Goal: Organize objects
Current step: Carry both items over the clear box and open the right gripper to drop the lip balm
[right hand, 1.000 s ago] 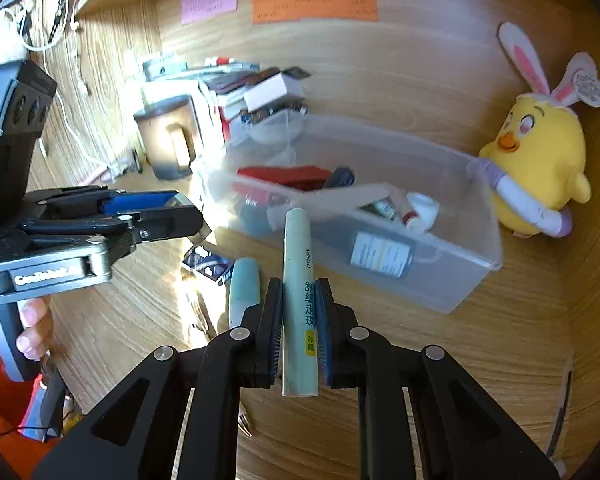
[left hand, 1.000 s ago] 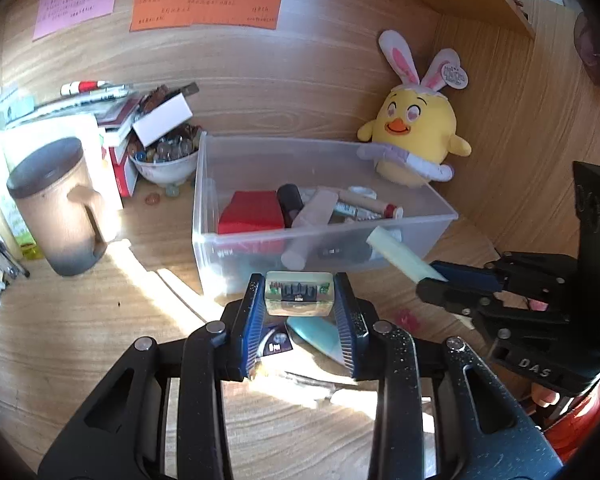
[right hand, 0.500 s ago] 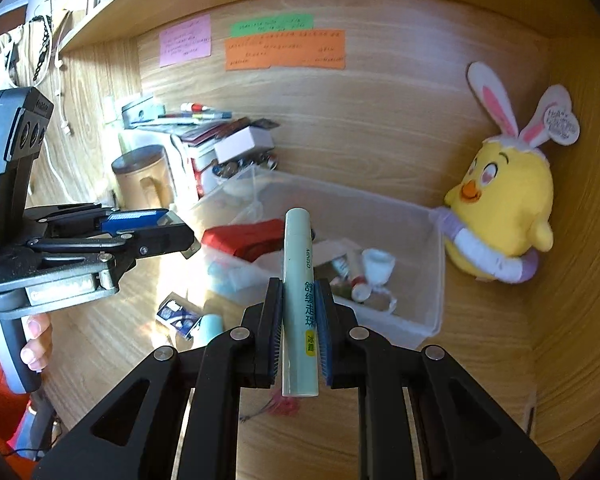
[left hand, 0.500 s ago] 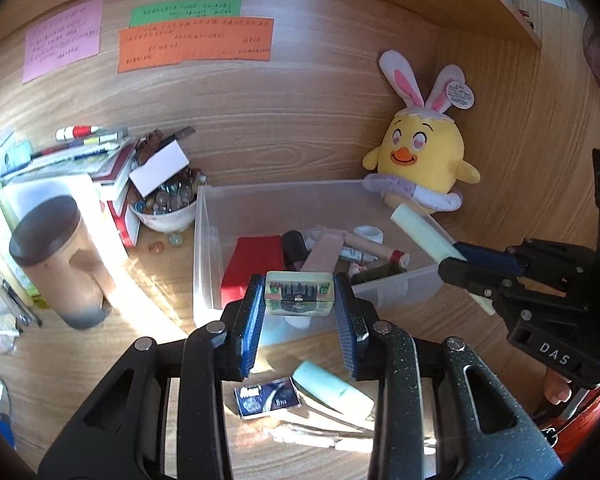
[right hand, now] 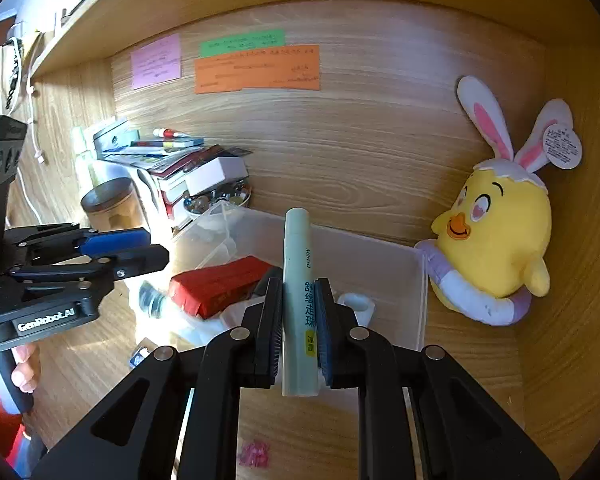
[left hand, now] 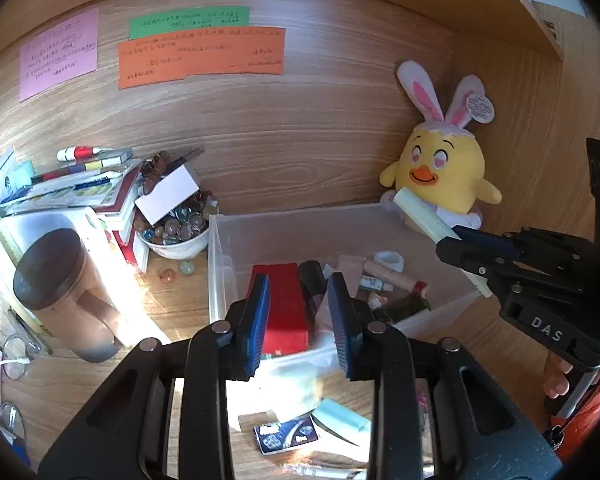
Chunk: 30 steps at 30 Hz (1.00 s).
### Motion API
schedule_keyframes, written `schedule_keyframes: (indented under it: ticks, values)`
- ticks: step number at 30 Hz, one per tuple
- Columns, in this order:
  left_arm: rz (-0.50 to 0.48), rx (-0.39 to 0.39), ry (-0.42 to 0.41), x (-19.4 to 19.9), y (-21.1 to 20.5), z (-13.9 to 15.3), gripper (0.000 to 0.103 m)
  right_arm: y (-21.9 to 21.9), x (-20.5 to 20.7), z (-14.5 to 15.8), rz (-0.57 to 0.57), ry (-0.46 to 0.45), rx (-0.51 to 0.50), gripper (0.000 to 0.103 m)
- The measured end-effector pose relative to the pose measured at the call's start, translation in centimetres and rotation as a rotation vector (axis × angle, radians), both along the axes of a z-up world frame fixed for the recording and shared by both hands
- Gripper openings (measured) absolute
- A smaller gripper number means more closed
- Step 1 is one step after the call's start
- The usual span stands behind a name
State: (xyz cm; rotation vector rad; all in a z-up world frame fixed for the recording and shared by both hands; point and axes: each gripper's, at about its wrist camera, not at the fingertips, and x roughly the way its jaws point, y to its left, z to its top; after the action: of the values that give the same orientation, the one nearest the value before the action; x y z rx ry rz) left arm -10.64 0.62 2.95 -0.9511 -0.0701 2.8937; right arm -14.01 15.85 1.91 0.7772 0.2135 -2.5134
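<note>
The small green-labelled item is no longer held between the closing, empty left gripper [left hand: 299, 322] jaws, presumably dropped into the clear bin [left hand: 220, 256] at frame centre, while the pale tube [right hand: 298, 300] is kept clamped in the right gripper [right hand: 298, 330].

the storage bin [left hand: 220, 264] is sitting on the desk [left hand: 172, 304] against the back wall. left of the bin, a bowl of marbles [left hand: 176, 236] is resting just beside it, with a stack of books [left hand: 80, 188] behind the bowl and a lidded mug [left hand: 60, 292] further left. right of the bin, a plush chick [left hand: 440, 168] is leaning in the corner. in front of the bin, a small card [left hand: 286, 436] is lying on the desk.
</note>
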Motion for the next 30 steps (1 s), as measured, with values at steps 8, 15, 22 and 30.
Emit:
schedule_keyframes:
  ticks: [8,15,22,30]
  values:
    - [0.01,0.019,-0.047,-1.2,-1.2,-1.1,0.03,-1.0,-2.7,-1.8,-0.007,-0.06,0.016,0.014]
    - [-0.019,0.005,-0.116,0.7,-1.9,-3.2,0.033,-1.3,-4.6,-4.3,-0.015,-0.134,0.044,0.014]
    - [-0.024,0.006,-0.108,2.9,-2.1,-3.8,0.056,-1.5,-5.7,-5.7,-0.034,-0.177,0.067,0.014]
    - [-0.021,0.009,-0.215,2.6,-2.0,-7.0,0.056,-2.0,-6.0,-6.2,-0.034,-0.199,0.074,0.014]
